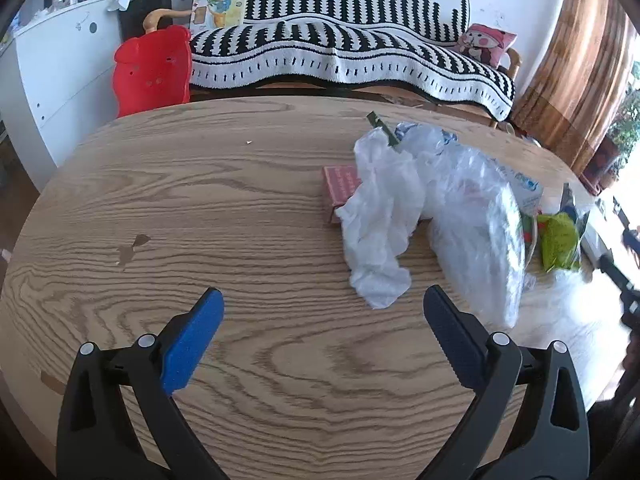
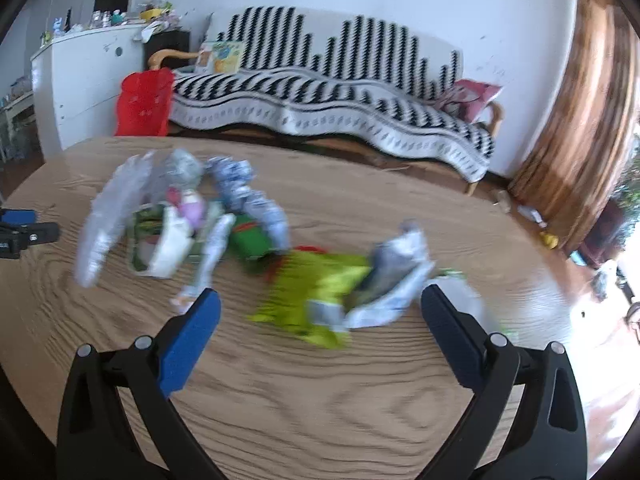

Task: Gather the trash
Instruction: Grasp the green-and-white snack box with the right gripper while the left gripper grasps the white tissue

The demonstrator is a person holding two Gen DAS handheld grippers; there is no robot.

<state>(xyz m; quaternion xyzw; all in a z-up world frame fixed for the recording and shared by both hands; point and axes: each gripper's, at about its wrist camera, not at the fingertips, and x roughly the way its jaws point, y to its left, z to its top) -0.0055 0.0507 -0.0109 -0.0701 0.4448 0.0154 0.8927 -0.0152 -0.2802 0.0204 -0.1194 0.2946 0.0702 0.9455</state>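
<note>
A pile of trash lies on the round wooden table. In the left wrist view I see a crumpled white plastic bag, a clear plastic bag to its right, a red box partly under them and a green wrapper at the far right. My left gripper is open and empty, just short of the white bag. In the blurred right wrist view a yellow-green wrapper and a silver wrapper lie just ahead of my open, empty right gripper. Clear bags and a white cup lie further left.
A sofa with a black-and-white blanket stands behind the table, with a red plastic chair and a white cabinet to its left. Brown curtains hang at the right. The left gripper's tip shows at the right wrist view's left edge.
</note>
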